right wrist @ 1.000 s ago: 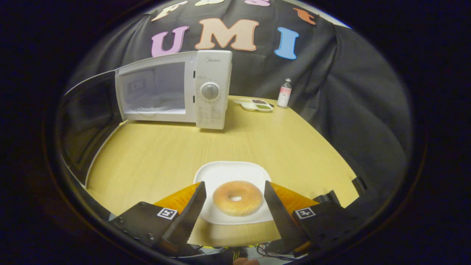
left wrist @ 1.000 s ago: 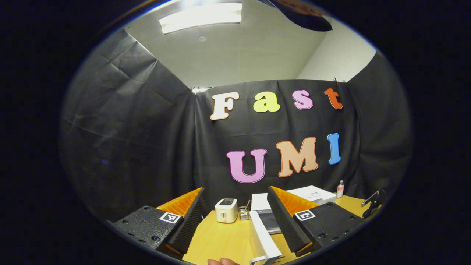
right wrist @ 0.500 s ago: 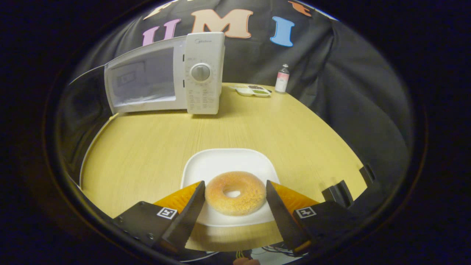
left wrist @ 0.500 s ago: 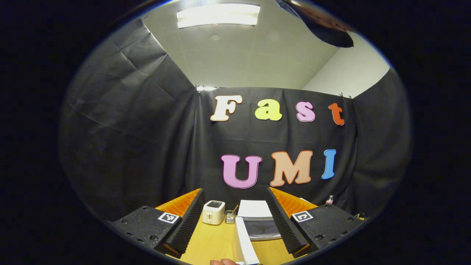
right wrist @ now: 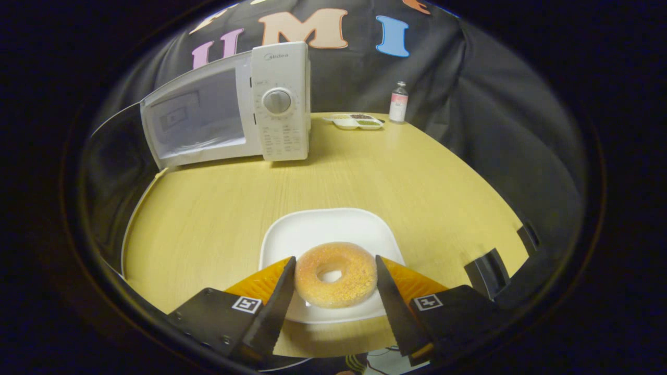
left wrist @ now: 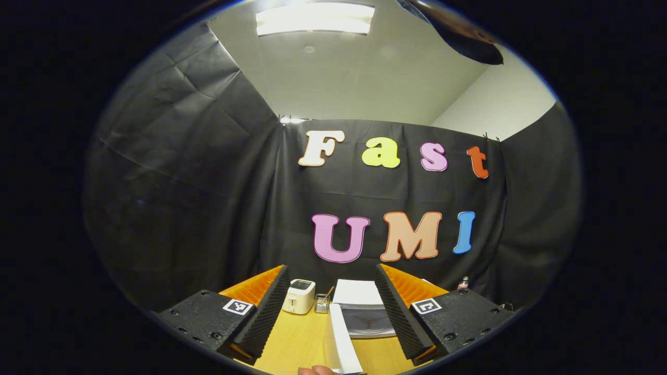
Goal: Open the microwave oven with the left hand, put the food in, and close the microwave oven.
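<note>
In the right gripper view a golden donut (right wrist: 336, 273) sits over a white square plate (right wrist: 328, 226) near the table's front edge. My right gripper (right wrist: 335, 258) holds it, one finger pressing on each side. The white microwave (right wrist: 279, 104) stands at the back left, its cavity (right wrist: 200, 125) exposed and its dark-glass door (right wrist: 117, 177) swung out to the left. In the left gripper view my left gripper (left wrist: 332, 267) is open and empty, tilted up at the booth wall. Between its fingers I see the microwave's top (left wrist: 357, 291) and the open door's edge (left wrist: 341, 338).
A small bottle (right wrist: 398, 100) and a compartment dish (right wrist: 357, 121) stand at the back right of the yellow table (right wrist: 365, 177). Black brackets (right wrist: 487, 265) sit at its right edge. A white toaster (left wrist: 298, 296) and a small wire holder (left wrist: 323, 303) are left of the microwave.
My right gripper moved forward and down over the plate and its fingers narrowed onto the donut. The left gripper tilted upward and drew back from the open door.
</note>
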Demonstrator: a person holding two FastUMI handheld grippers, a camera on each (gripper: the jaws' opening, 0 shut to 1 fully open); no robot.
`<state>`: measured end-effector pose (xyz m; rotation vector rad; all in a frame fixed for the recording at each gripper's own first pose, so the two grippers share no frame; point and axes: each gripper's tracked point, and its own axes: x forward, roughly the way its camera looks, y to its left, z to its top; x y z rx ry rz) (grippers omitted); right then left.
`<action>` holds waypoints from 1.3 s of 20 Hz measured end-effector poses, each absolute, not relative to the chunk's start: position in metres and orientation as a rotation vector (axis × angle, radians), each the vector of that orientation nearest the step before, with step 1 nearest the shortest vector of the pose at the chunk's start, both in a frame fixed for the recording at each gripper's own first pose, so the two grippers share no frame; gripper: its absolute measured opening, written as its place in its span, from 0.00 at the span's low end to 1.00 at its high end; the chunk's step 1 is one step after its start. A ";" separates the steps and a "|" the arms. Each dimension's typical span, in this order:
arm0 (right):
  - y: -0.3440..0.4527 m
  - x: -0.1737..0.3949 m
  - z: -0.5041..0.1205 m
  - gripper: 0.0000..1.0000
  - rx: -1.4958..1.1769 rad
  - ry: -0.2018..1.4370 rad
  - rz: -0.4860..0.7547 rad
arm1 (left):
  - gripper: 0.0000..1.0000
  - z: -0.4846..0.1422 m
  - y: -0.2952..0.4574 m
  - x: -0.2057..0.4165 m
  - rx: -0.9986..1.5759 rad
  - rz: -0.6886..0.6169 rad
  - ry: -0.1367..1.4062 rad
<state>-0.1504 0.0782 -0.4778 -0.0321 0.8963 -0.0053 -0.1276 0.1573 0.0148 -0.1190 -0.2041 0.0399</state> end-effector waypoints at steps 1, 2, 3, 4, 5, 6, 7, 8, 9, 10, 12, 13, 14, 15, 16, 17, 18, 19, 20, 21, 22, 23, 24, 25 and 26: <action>0.081 -0.151 -0.477 0.90 -0.025 0.903 0.000 | 0.92 0.015 0.158 -0.128 -0.121 0.041 -0.206; 0.085 -0.149 -0.474 0.90 -0.006 0.904 0.005 | 0.92 0.013 0.159 -0.128 -0.122 0.043 -0.204; 0.090 -0.147 -0.471 0.90 0.015 0.898 0.008 | 0.92 0.013 0.160 -0.129 -0.123 0.046 -0.205; 0.096 -0.143 -0.465 0.90 0.038 0.890 0.010 | 0.92 0.012 0.160 -0.128 -0.124 0.048 -0.202; 0.104 -0.139 -0.461 0.89 0.063 0.882 0.016 | 0.92 0.010 0.161 -0.129 -0.126 0.050 -0.197; 0.112 -0.132 -0.456 0.89 0.089 0.876 0.022 | 0.95 0.006 0.163 -0.129 -0.129 0.053 -0.189; 0.121 -0.127 -0.452 0.84 0.121 0.872 0.025 | 0.95 0.003 0.163 -0.130 -0.133 0.053 -0.180; 0.132 -0.120 -0.446 0.84 0.163 0.870 0.027 | 0.93 0.002 0.165 -0.129 -0.136 0.056 -0.175; 0.145 -0.112 -0.440 0.84 0.212 0.863 0.031 | 0.92 0.001 0.167 -0.130 -0.137 0.062 -0.172; 0.159 -0.102 -0.431 0.84 0.262 0.852 0.038 | 0.92 -0.001 0.168 -0.131 -0.136 0.065 -0.167; 0.190 -0.081 -0.415 0.89 0.361 0.829 0.060 | 0.92 -0.003 0.169 -0.130 -0.127 0.065 -0.155; 0.204 -0.073 -0.410 0.89 0.400 0.824 0.069 | 0.93 -0.003 0.169 -0.129 -0.123 0.064 -0.154; 0.219 -0.064 -0.404 0.84 0.445 0.817 0.077 | 0.92 -0.004 0.169 -0.129 -0.118 0.061 -0.151; 0.233 -0.056 -0.398 0.84 0.486 0.810 0.083 | 0.92 -0.006 0.169 -0.129 -0.112 0.059 -0.147; 0.246 -0.047 -0.396 0.84 0.518 0.807 0.085 | 0.92 -0.006 0.170 -0.129 -0.108 0.058 -0.144; 0.259 -0.040 -0.395 0.89 0.546 0.805 0.086 | 0.92 -0.007 0.171 -0.129 -0.106 0.057 -0.137; 0.269 -0.033 -0.396 0.89 0.569 0.809 0.083 | 0.93 -0.009 0.171 -0.128 -0.106 0.054 -0.132; 0.280 -0.028 -0.399 0.89 0.591 0.816 0.079 | 0.93 -0.011 0.172 -0.128 -0.107 0.049 -0.130; 0.291 -0.021 -0.399 0.84 0.615 0.815 0.077 | 0.93 -0.011 0.174 -0.126 -0.109 0.044 -0.130; 0.298 -0.015 -0.398 0.89 0.635 0.812 0.075 | 0.95 -0.012 0.177 -0.125 -0.106 0.047 -0.129; 0.306 -0.008 -0.398 0.89 0.657 0.802 0.071 | 0.92 -0.015 0.183 -0.124 -0.097 0.058 -0.118; 0.315 -0.001 -0.399 0.89 0.681 0.794 0.065 | 0.95 -0.020 0.189 -0.123 -0.088 0.069 -0.107; 0.323 0.006 -0.399 0.89 0.711 0.789 0.060 | 0.92 -0.023 0.193 -0.122 -0.081 0.077 -0.096; 0.331 0.013 -0.398 0.84 0.750 0.769 0.053 | 0.93 -0.024 0.195 -0.122 -0.077 0.080 -0.089; 0.338 0.022 -0.399 0.89 0.779 0.755 0.038 | 0.92 -0.027 0.197 -0.121 -0.073 0.081 -0.082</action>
